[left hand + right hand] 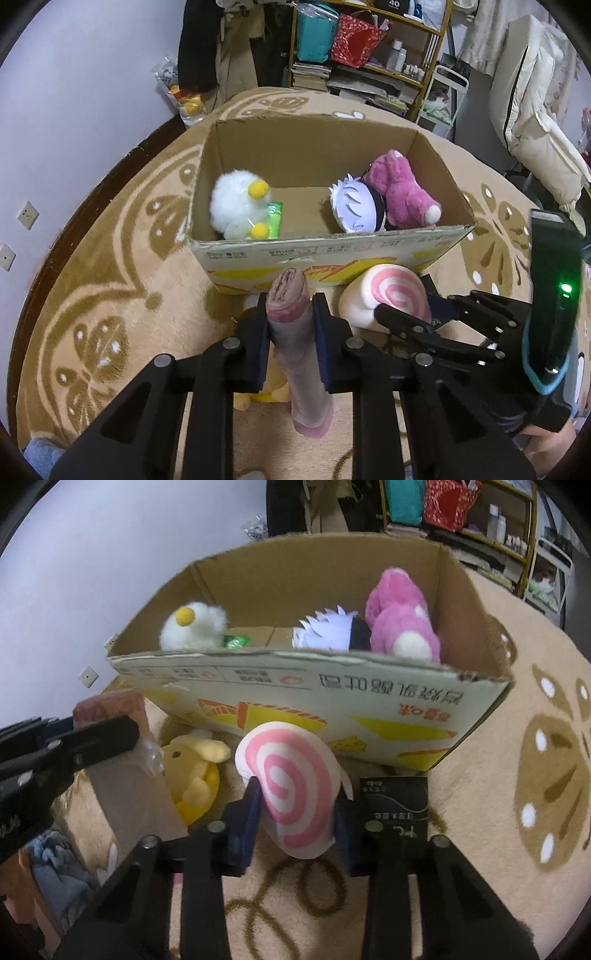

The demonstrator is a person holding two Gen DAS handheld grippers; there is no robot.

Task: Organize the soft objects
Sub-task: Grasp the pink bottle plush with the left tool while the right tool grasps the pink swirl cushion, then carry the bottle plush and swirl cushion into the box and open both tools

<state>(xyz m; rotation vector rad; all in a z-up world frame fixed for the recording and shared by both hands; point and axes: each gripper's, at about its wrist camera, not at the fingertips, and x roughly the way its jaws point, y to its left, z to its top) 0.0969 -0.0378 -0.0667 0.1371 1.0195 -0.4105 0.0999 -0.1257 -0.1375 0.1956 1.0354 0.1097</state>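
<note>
Swirl plush (291, 794) clamped in your R gripper (293, 812), rolled cloth (291, 332) upright in L gripper (291, 325), both just short of box (332, 701) near wall, R closer.

Soft, dim indoor light is coming from overhead on both my views, colours running flat and cool. Fisheye is bending the edges, corners going black. My left gripper (74, 746) is smearing in the right view. Green lamp (564, 288) is glaring.
</note>
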